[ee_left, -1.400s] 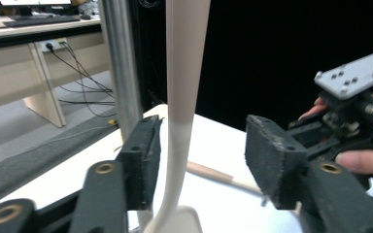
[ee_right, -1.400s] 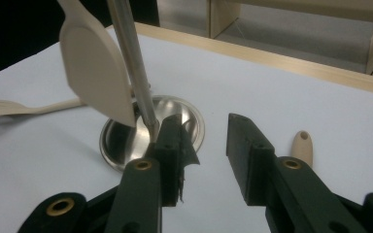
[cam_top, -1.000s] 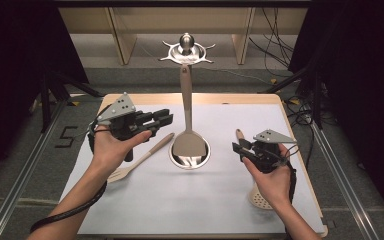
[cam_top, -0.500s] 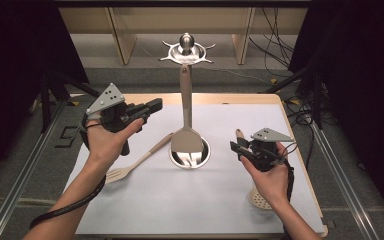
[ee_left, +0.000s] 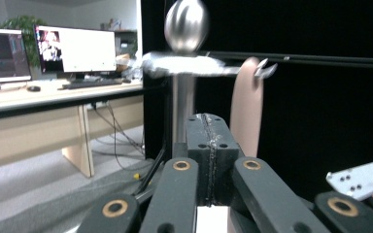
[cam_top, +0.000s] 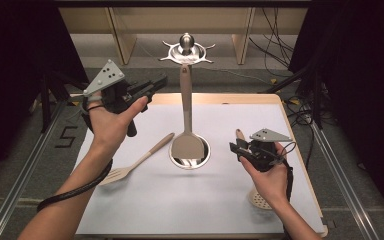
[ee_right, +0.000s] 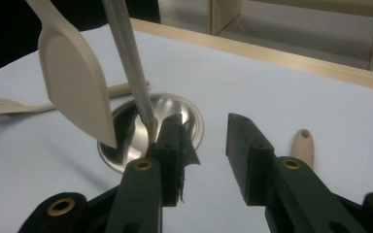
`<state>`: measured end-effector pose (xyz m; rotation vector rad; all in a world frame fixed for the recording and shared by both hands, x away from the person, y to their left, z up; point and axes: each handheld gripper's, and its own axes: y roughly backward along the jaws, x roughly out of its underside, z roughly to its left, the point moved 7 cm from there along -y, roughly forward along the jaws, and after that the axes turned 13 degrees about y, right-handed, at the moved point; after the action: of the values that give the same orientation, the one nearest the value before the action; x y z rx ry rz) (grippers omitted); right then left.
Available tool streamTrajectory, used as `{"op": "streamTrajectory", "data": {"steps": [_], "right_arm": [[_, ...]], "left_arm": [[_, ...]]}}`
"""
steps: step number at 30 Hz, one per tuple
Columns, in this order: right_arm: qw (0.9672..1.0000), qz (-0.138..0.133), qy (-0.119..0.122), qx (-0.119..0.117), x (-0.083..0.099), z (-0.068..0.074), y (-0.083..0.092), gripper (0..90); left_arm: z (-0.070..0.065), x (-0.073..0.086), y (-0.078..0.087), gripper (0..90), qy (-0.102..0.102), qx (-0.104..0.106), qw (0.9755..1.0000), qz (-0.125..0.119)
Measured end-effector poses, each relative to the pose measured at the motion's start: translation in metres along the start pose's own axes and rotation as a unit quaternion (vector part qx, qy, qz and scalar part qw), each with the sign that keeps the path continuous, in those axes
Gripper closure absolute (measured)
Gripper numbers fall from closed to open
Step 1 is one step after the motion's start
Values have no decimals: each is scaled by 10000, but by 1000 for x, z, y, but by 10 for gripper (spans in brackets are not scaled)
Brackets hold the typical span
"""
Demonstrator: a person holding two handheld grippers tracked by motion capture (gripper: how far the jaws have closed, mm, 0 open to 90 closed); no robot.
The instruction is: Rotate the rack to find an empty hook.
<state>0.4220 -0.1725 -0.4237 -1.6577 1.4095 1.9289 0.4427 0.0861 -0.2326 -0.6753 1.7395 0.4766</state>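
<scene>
A metal utensil stand [cam_top: 185,52] rises from a round base [cam_top: 203,155] at the middle of the white mat. A beige spatula [cam_top: 187,146] hangs from one of its hooks. A slotted beige turner [cam_top: 137,163] lies flat left of the base. My left gripper [cam_top: 161,80] is held high at the left, shut and empty, aimed at the stand's ball top [ee_left: 186,24] and the spatula's handle [ee_left: 246,107]. My right gripper [cam_top: 235,149] hovers low right of the base, open, with nothing between its fingers [ee_right: 245,155]. A beige handle end [ee_right: 303,145] lies just beyond them.
A perforated beige skimmer [cam_top: 258,201] lies on the mat under the right hand, its handle [cam_top: 240,134] pointing away. The mat [cam_top: 180,210] covers a wooden table with a raised edge [cam_top: 307,165]. Metal rails and cables run along both sides.
My left gripper has lifted up and back from just above the turner's handle and now points at the stand's top, carrying nothing. The right gripper has stayed put.
</scene>
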Motion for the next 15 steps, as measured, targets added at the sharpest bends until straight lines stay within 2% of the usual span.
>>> {"op": "streamTrajectory", "data": {"steps": [2, 3, 4, 5, 6, 8, 9, 10, 13, 14, 15], "right_arm": [[9999, -38, 106, 41, -1, -2, 1, 681], [10000, -38, -88, 7, -1, 2, 1, 682], [10000, -21, -6, 62, 0, 1, 2, 681], [9999, 24, -143, 28, 0, 3, 4, 681], [10000, 61, -50, 36, 0, 2, 5, 682], [9999, -115, 52, 64, 0, -1, 3, 681], [9998, -79, -176, 16, -1, 3, 4, 681], [10000, 4, -63, 58, 1, 0, 5, 681], [10000, 7, -74, 59, 1, -1, 5, 681], [9998, 33, -172, 39, 1, 0, 6, 682], [9999, 98, -91, 21, 3, 0, 6, 681]], "left_arm": [[-4, -6, -4, 891, -9, 40, 10000, -72], [-6, -8, -5, 892, -27, 47, 9999, -95], [-7, -10, -7, 891, -45, 41, 9999, -118], [-7, -12, -9, 892, -40, 43, 9999, -148], [-8, -14, -10, 891, -46, 33, 9999, -160], [-7, -16, -13, 892, -40, 1, 9998, -198], [-6, -18, -14, 892, -24, -20, 9998, -217], [-4, -19, -14, 892, -64, -59, 9996, -253], [0, -22, -16, 892, -97, -156, 9994, -286], [1, -22, -16, 892, -79, -172, 9994, -291], [2, -22, -16, 892, -85, -196, 9993, -295]]}}
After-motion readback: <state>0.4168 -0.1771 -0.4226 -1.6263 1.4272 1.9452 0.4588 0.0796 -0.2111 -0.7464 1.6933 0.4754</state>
